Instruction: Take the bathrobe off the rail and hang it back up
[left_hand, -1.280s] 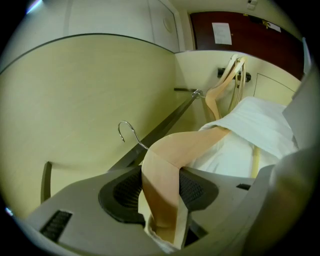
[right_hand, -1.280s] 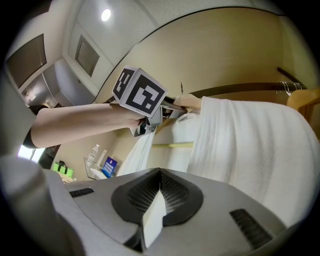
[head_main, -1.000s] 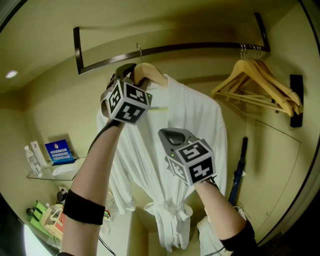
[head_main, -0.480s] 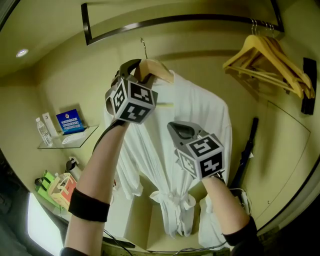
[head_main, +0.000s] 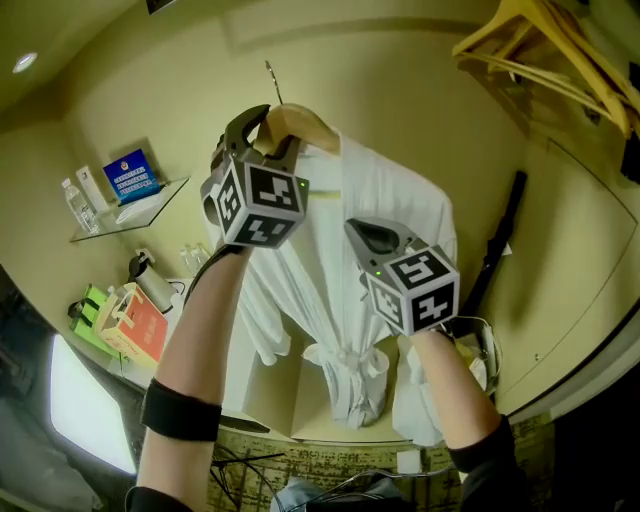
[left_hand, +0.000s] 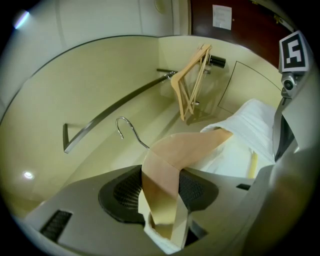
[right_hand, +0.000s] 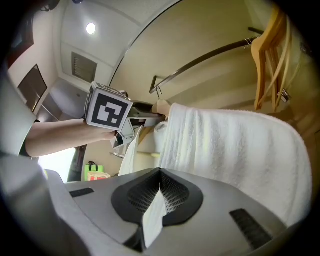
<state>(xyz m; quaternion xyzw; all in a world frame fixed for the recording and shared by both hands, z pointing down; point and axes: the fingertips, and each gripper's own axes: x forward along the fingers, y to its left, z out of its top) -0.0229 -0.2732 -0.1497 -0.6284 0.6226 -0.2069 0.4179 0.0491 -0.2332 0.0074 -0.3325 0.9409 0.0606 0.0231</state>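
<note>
Bathrobe (head_main: 340, 290) hangs free in the air in front of us, off the rail (left_hand: 117, 107), draped on a wooden hanger (head_main: 300, 125) that we carry in the middle of the closet. Our left tongs (left_hand: 161, 182) are clamped on one arm of that hanger. Our right tongs (right_hand: 159, 180) are pinched nearly flat on a thin fold of the white cloth on the robe's right side. We judge the main risk to be the hanger swinging: it is gripped off centre, so the robe's weight could tip it and let the cloth slide off the right shoulder. A tug from the right tongs could drag the collar off as well. When we hang it back up, the hook (head_main: 272, 80) could miss the rail or snag the spare hangers (head_main: 545, 50) at the right. The robe's long axis runs up and down, collar at the top and hem toward the floor, with its tied belt (head_main: 345, 360) facing us. The hanger lies across it, left to right, with the hook pointing up.
</note>
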